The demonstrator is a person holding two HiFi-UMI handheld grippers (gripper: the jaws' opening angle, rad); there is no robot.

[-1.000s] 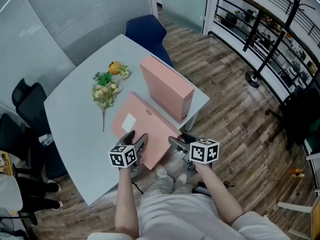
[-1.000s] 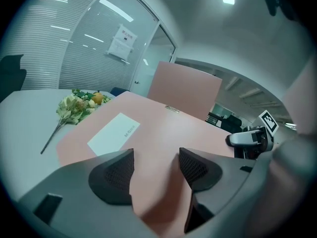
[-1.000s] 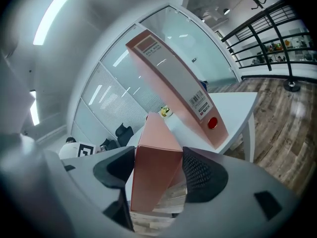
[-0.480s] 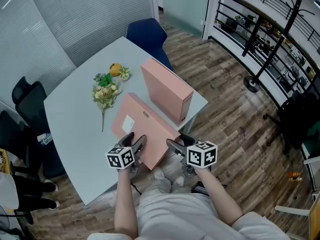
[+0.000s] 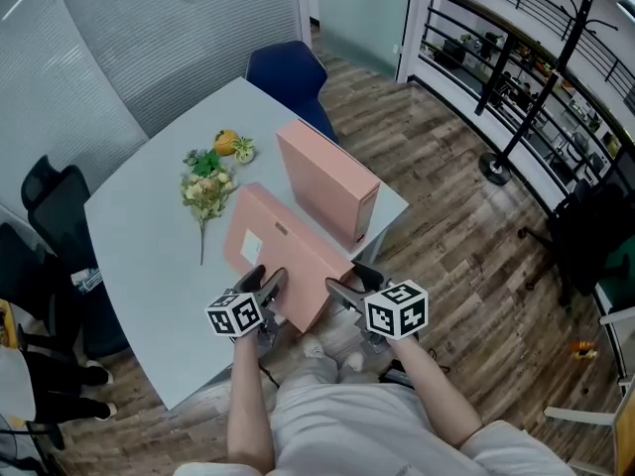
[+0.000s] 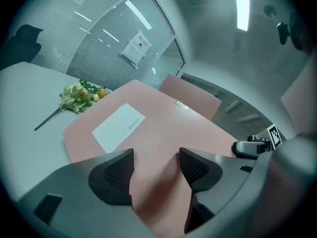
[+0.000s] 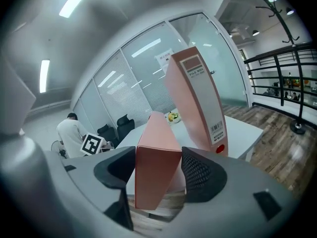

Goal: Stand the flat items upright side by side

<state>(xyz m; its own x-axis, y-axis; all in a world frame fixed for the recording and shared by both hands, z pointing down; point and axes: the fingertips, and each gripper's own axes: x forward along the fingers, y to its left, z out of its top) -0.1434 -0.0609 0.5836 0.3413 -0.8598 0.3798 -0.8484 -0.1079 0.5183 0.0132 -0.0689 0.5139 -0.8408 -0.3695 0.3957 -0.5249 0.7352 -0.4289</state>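
Left gripper (image 5: 261,284) and right gripper (image 5: 349,286) clamp a flat pink cardboard file box (image 5: 283,256) at the grey table's (image 5: 139,226) near edge.
Both pairs of jaws stand wide, pads pressing across its thickness; a second pink file box (image 5: 327,181) stands upright just behind, by the right edge.

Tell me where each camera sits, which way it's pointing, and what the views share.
Head view: on the person's head, looking down at the table; shows both forearms, the left gripper and the right gripper.
Left gripper view: rides the left gripper, looking along its jaws over the lying file box toward a bouquet; only its jaws show.
Right gripper view: rides the right gripper, facing the lying file box's end and the upright file box; its jaws show.
Shared: all three show both boxes.
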